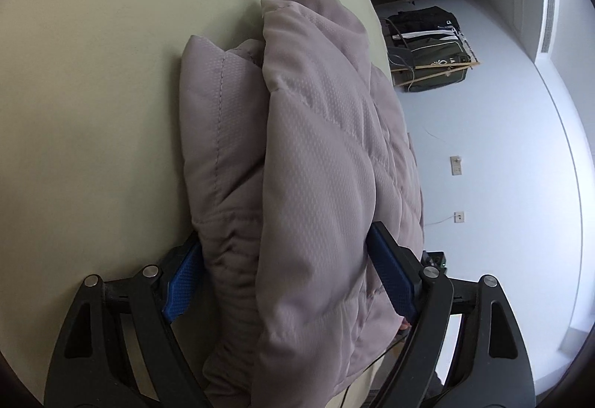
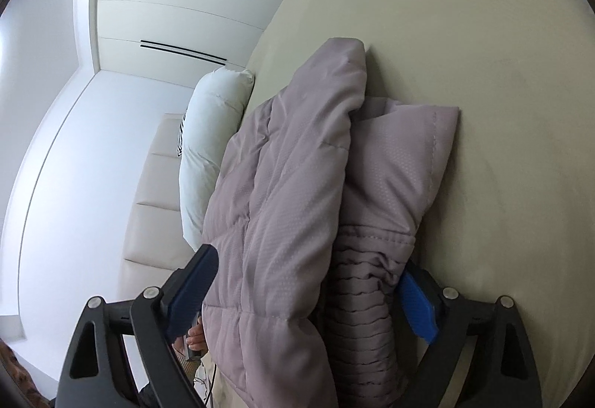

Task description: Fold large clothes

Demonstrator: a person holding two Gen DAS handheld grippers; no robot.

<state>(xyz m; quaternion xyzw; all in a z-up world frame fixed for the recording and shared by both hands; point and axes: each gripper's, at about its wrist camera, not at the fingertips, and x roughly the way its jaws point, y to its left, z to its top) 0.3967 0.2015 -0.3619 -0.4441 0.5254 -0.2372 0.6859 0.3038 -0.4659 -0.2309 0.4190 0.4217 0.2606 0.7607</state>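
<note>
Left wrist view shows a puffy, quilted jacket [image 1: 319,162] in a pale mauve-grey, folded into a thick bundle with stitched seams and a fine dotted weave, lying on a bed [image 1: 93,81] covered in a smooth cream-beige sheet. The left hand-held gripper [image 1: 286,270] pinches the bundle between its blue pads [image 1: 184,281], one on each side of the padded layers. From the right wrist view, the same jacket [image 2: 293,185] shows a ribbed, gathered cuff [image 2: 357,326] tucked under an upper fold, and the right hand-held gripper [image 2: 308,281] likewise clamps the fabric between its blue fingers [image 2: 418,307]. Beside the bed stands a white pillow [image 2: 212,144] against a cream padded headboard [image 2: 148,207], with white wardrobe doors [image 2: 178,6] behind. On the other side, a dark bag [image 1: 431,44] rests on the pale grey floor [image 1: 483,148].
</note>
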